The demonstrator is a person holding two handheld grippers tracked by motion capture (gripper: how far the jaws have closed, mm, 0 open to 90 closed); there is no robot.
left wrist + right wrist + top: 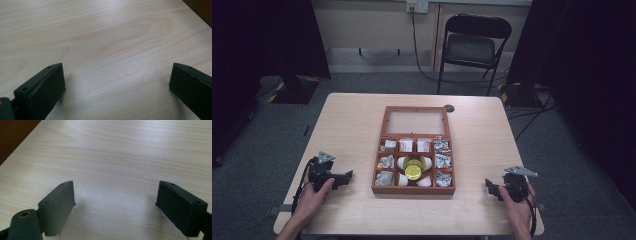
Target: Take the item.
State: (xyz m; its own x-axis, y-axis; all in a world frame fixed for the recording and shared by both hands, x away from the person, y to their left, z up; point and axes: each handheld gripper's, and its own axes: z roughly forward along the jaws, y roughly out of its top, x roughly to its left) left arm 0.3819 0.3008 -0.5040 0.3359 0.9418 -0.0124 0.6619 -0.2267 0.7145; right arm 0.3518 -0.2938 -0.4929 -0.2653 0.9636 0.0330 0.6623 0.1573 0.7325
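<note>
Left tool [348, 176] and right tool [488, 187] gaping, empty, flanking box [413, 190]; bare table [352, 125] between.

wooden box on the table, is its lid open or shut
Open: the wooden box has its glass-paned lid swung back flat on the table, and the compartments' packets and yellow-lidded jar lie uncovered.

Table [352, 125]: pale wood-grain top, smooth with a soft satin sheen, grain lines clear in both gripper views. Box [378, 170], centre of the high view: reddish-brown wood with a lightly glossy finish, lid panel looks like clear glass. Left gripper [343, 178] and right gripper [492, 189]: matt black plastic jaws. Chair [472, 45], upper centre: black metal frame, dull padded seat.
</note>
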